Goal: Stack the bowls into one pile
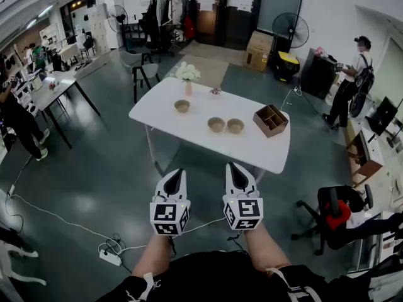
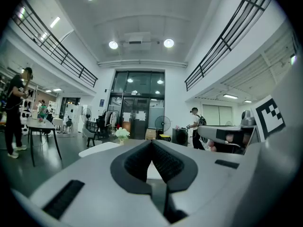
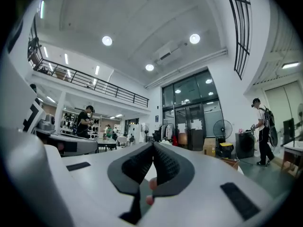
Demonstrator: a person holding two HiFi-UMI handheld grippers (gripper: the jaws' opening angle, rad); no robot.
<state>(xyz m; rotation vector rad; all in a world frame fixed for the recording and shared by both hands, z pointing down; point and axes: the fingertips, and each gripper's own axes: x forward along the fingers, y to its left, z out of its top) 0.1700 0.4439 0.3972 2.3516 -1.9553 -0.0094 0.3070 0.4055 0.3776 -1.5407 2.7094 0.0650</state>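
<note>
Plainly, both grippers are held level and side by side low in the head view, well short of the white table (image 1: 252, 146), which lies at 12 o'clock from them. The left gripper (image 1: 178, 173) is seen with its jaws brought together at the tips and nothing between them. The right gripper (image 1: 234, 167) is likewise closed and empty.

Three bowls are set out on the table, none stacked. A lone bowl (image 1: 182, 106) is placed toward the far left end. At about 4 o'clock from it, the middle bowl (image 1: 216, 124) and the right bowl (image 1: 235, 126) are set just beside each other (whether their rims touch cannot be told). A vase of white flowers (image 1: 187, 77) stands at 12 o'clock from the lone bowl. A wooden divided box (image 1: 271, 120) is found at 3 o'clock from the pair, near the table's right end.
</note>
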